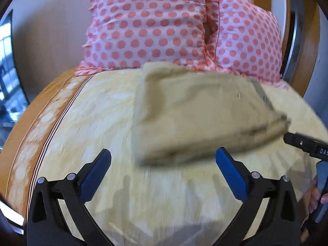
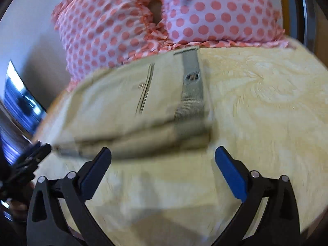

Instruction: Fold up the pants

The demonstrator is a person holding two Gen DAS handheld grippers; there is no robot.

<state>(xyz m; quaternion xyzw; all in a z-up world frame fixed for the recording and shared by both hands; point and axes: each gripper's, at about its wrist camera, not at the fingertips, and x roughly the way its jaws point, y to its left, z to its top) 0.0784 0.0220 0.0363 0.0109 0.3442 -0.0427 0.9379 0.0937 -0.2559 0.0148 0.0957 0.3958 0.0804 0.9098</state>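
Observation:
The khaki pants (image 1: 196, 114) lie folded into a compact stack on the pale yellow bedspread (image 1: 102, 123). In the right wrist view the pants (image 2: 143, 106) show a grey waistband and a pocket slit on top. My left gripper (image 1: 163, 160) is open and empty, just short of the stack's near edge. My right gripper (image 2: 163, 157) is open and empty, also at the near edge. The right gripper shows at the right edge of the left wrist view (image 1: 307, 145), and the left gripper at the left edge of the right wrist view (image 2: 30, 157).
Two pink polka-dot pillows (image 1: 147, 24) (image 2: 205, 14) lean against the wooden headboard (image 1: 287, 10) right behind the pants. An orange patterned border (image 1: 30, 133) runs along the bed's left edge. A window (image 1: 6, 61) is on the left.

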